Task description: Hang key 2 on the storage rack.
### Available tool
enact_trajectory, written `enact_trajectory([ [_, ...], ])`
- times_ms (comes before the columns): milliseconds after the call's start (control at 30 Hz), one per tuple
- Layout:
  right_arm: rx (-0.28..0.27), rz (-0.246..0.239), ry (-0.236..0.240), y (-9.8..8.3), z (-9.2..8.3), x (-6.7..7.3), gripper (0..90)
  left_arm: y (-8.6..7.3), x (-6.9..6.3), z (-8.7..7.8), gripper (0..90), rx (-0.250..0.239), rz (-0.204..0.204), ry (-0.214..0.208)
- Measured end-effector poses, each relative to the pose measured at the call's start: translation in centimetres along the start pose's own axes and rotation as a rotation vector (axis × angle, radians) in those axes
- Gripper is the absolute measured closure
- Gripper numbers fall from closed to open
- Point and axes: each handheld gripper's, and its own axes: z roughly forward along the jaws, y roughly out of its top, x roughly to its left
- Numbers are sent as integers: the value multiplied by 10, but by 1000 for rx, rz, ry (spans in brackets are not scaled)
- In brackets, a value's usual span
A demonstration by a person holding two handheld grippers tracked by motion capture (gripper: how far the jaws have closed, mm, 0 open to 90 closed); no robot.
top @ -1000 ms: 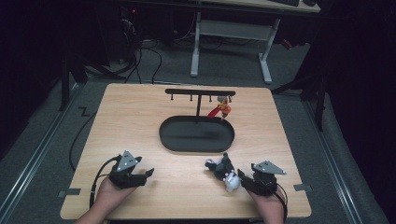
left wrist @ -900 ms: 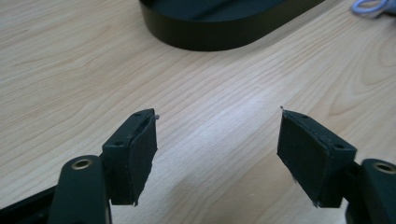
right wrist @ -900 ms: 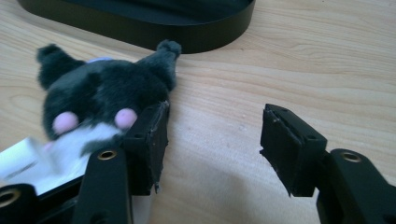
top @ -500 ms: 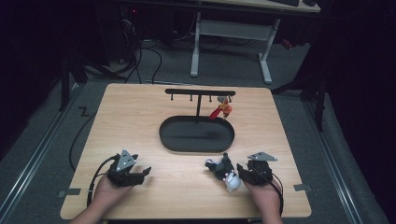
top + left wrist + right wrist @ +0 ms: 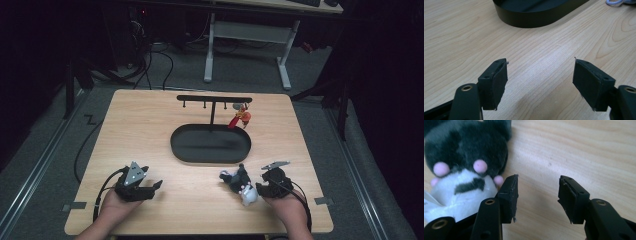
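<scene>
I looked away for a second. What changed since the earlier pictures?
The right gripper drew back a little toward the table's near edge, its jaws narrowing with nothing between them; the plush toy lies beside its left jaw. The left gripper, tray and rack stayed put.

Lighting, high view: room dim to near-black at 9, 12 and 3 o'clock; wooden table (image 5: 150, 130) evenly lit from overhead, moderately bright. Shadows: faint, short, close under the stand and black oval tray (image 5: 210, 145). Glare: none marked; soft sheen inside the tray. Sharpness: soft overall, low resolution, small things grainy.

Left gripper view: bright, pale sheen on the wood at centre; soft shadow beneath the jaws toward 6 o'clock. Wood grain crisp; the jaws slightly soft.

Right gripper view: bright, diffuse light; plush toy (image 5: 466, 167) at 10 o'clock blurred, out of focus; broad soft shadow between the jaws. Jaw bases at 6 o'clock loom large.
</scene>
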Motion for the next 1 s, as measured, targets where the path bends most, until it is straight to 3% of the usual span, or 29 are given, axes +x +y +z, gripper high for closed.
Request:
enact_trajectory([
  [267, 119, -27, 6, 2, 0, -1, 456, 0, -1, 0, 285, 4, 5, -4],
  [467, 171, -28, 20, 5, -1, -4, 441, -1, -2, 0, 285, 1, 10, -7],
  [800, 290, -68, 35, 19, -10, 1, 393, 0, -4, 1, 285, 8, 27, -6],
  [900, 309, -93, 60, 24, -16, 1, 348, 0, -5, 2, 285, 14, 36, 1],
  [1000, 302, -67, 73, 30, -26, 4, 253, 0, -6, 3, 285, 23, 42, 1],
])
